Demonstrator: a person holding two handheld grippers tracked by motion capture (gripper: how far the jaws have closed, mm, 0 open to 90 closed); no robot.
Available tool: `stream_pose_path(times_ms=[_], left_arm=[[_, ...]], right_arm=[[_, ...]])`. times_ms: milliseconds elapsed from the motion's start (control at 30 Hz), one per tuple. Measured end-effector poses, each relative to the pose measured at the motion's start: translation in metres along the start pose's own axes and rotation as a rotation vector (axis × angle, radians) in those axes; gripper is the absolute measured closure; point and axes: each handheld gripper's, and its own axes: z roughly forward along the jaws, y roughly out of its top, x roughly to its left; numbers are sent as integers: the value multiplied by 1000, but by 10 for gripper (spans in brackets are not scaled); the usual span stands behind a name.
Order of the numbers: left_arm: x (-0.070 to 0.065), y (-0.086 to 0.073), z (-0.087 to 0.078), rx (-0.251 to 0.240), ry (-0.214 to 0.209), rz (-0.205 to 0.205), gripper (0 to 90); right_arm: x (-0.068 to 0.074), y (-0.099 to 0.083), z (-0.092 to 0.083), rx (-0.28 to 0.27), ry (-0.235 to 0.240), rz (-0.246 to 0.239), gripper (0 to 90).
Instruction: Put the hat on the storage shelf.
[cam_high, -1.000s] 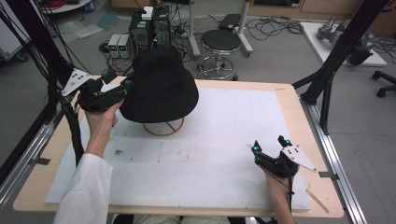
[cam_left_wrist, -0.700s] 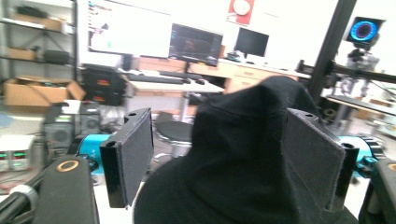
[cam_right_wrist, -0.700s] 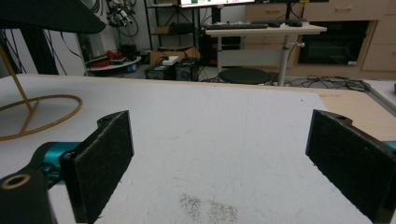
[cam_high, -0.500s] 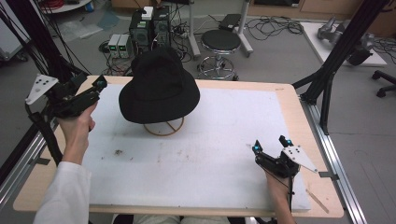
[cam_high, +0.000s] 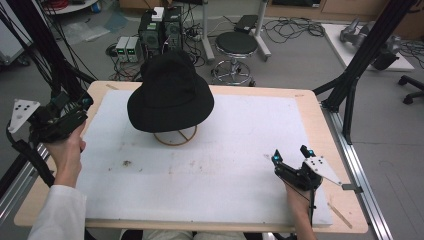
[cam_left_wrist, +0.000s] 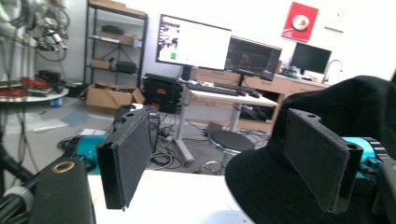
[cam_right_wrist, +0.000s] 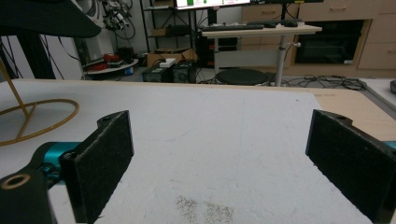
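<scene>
Nearest the camera, at the lower right of the white foam-covered wooden table (cam_high: 310, 117), the right gripper (cam_high: 291, 156), held in a hand from below, jaws spread wide and empty, low over the foam. Between and just ahead of its black padded fingers (cam_right_wrist: 100, 163), a faint dark smudge (cam_right_wrist: 203, 209) on the white surface. Farther out, off to the left of those fingers, the thin gold wire hat stand (cam_right_wrist: 32, 116) with its ring base flat on the foam. At the table's left edge, the left gripper (cam_high: 77, 107), gripped by a hand in a white sleeve (cam_high: 60, 217), jaws also wide apart, nothing between them. Just beyond its right-hand finger (cam_left_wrist: 317, 161), the black soft-brimmed bucket hat (cam_left_wrist: 336, 140), seated on the stand near the table's far side; possibly clear of the finger, though overlap there leaves contact uncertain. Beyond the table, a round black stool (cam_high: 236, 44) on the grey floor.
</scene>
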Motion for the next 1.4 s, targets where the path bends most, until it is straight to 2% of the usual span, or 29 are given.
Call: stream_pose_path(times_ms=[167,333,467,633,800,933,1033,1167,1267,1400], left_arm=[[4,-9,-5,4,33,29,238],[3,-24,-12,3,52,77,217],[3,-34,-15,3,71,86,207],[0,-46,-22,-20,158,145,207],[5,-57,-27,-20,193,136,207],[10,-68,-31,-8,230,177,210],[15,-77,-34,8,240,154,210],[21,-86,-39,21,251,159,211],[24,-91,-44,3,252,132,217],[24,-100,-48,14,246,135,221]], right_arm=[[0,0,0,2,2,2,68],[0,0,-1,2,0,6,67],[0,0,0,3,2,2,67],[0,-1,0,5,3,3,67],[0,-1,-1,6,1,6,67],[0,-1,-1,3,-2,6,67],[0,-1,-2,-4,-9,6,67],[1,-1,-2,-8,-7,7,67],[1,-1,-2,-8,-7,6,67],[2,-2,-3,-16,-6,12,67]])
